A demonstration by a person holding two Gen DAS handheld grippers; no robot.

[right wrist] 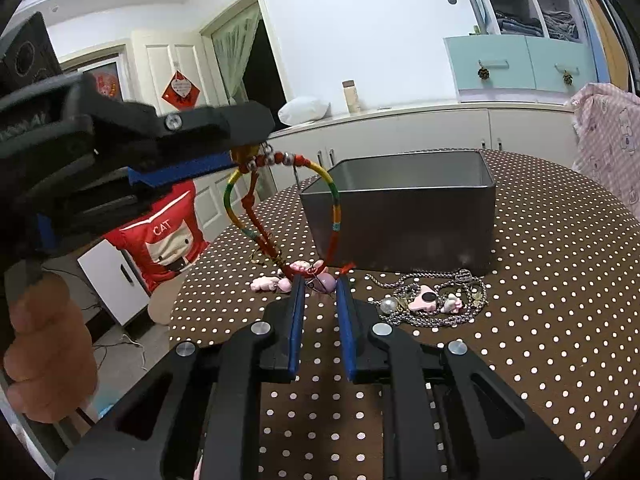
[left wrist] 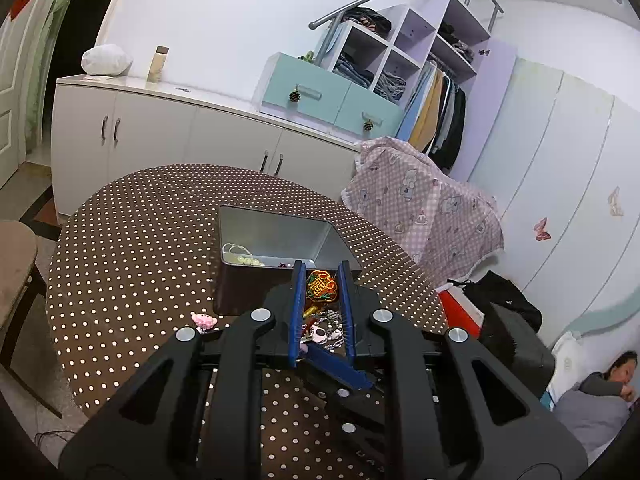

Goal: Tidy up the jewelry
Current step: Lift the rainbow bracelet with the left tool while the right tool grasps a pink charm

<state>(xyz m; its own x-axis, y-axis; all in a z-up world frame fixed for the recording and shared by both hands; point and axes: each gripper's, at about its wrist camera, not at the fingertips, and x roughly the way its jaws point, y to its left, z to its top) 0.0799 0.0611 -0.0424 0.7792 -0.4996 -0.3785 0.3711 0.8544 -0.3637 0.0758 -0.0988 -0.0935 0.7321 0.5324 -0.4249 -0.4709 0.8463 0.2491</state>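
My left gripper [right wrist: 236, 156] jaws pinch the light, limp rainbow cord bracelet [right wrist: 280, 208] at its beaded knot – the loop's 12 o'clock – dangling over the desk [right wrist: 540, 280], while my right gripper [right wrist: 320, 292] jaws stand near-closed, apparently empty.

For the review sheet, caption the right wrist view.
Left gripper dangles a rainbow bracelet beside the metal tin; right gripper below.

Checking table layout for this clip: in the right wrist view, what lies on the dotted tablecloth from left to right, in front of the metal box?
pink charms → purple bead, between the right gripper fingertips → pearl → pink heart charm → silver chain
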